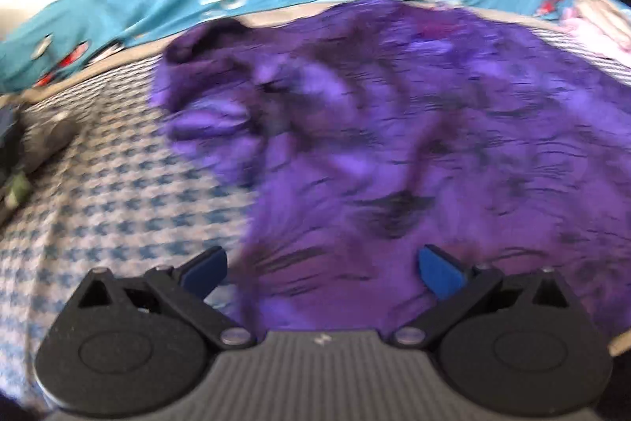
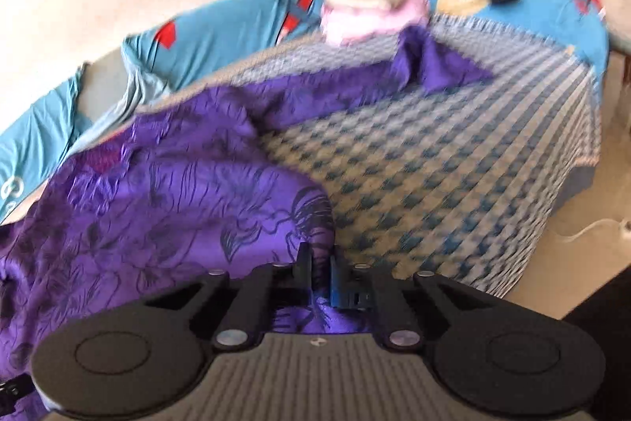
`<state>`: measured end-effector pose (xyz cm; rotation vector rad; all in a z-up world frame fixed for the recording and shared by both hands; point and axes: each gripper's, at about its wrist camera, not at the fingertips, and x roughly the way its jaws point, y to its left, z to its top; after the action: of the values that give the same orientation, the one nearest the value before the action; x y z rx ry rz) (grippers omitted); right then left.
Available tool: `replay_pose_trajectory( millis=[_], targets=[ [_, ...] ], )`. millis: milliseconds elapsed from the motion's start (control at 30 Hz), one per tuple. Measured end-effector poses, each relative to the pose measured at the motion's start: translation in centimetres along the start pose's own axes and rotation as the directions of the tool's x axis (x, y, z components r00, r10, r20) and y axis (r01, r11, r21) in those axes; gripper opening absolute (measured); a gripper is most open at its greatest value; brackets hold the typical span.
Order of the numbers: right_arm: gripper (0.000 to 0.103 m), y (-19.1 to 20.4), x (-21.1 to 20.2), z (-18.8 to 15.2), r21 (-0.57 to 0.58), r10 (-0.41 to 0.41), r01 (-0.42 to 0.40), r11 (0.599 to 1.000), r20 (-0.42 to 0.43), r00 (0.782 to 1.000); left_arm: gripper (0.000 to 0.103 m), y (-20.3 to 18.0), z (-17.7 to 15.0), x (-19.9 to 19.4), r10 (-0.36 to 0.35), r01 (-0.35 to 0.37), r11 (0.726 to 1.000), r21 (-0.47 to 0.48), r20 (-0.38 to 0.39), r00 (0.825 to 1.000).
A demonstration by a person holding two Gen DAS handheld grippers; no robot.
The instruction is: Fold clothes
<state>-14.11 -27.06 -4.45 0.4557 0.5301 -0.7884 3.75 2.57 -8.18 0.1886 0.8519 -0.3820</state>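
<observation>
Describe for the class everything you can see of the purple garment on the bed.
The purple garment looks like thin, crinkled fabric printed with dark line drawings of flowers. It lies spread and rumpled, unfolded, on a blue-and-white checked cover, with one part trailing towards a pink bundle. The right hand-held gripper is shut on its near edge, cloth bunched between the fingers. The left hand-held gripper stands open over another part; whether it touches the cloth is unclear.

Each gripper, the left gripper (image 1: 322, 269) and the right gripper (image 2: 318, 277), has a grey ribbed body, two black round-lobed plates, silver pivot screws and blue-padded black fingers (image 1: 441, 273).
</observation>
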Motion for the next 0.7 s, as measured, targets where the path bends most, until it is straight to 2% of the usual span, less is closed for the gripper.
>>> replay_pose_trajectory(
  millis=[33,233,367,500,600,700],
  targets=[
    [0.009,0.0,-0.5,0.0,-0.005,-0.009,0.010,1.000,0.025,1.000,0.103,0.8,0.1,0.1,-0.003,0.003,0.999,-0.035,-0.009,1.000],
    [0.008,1.4,-2.8,-0.9,-0.134,-0.091,0.105,0.985,0.108,0.990,0.103,2.0,-0.2,-0.2,0.057,-0.058,0.997,-0.052,-0.024,0.998],
    [0.008,1.8,-1.5,-1.5,-0.199,-0.146,0.140,0.970,-0.014,0.989,0.103,2.8,-0.3,-0.5,0.074,-0.077,0.994,-0.074,-0.046,0.996],
    [0.008,1.2,-1.1,-1.8,-0.176,-0.182,0.167,0.970,-0.076,0.980,0.103,3.3,-0.3,-0.7,0.089,-0.094,0.992,-0.085,-0.061,0.994],
    [0.009,0.6,-2.3,-1.6,-0.122,-0.143,0.138,0.983,-0.028,0.989,0.103,3.7,-0.4,-0.9,0.085,-0.091,0.991,-0.099,-0.065,0.994],
    [0.017,0.3,-4.2,-1.6,-0.089,-0.039,0.044,0.995,0.047,0.998,0.103,3.7,-0.4,-1.0,0.084,-0.090,0.991,-0.102,-0.065,0.994]
  ],
)
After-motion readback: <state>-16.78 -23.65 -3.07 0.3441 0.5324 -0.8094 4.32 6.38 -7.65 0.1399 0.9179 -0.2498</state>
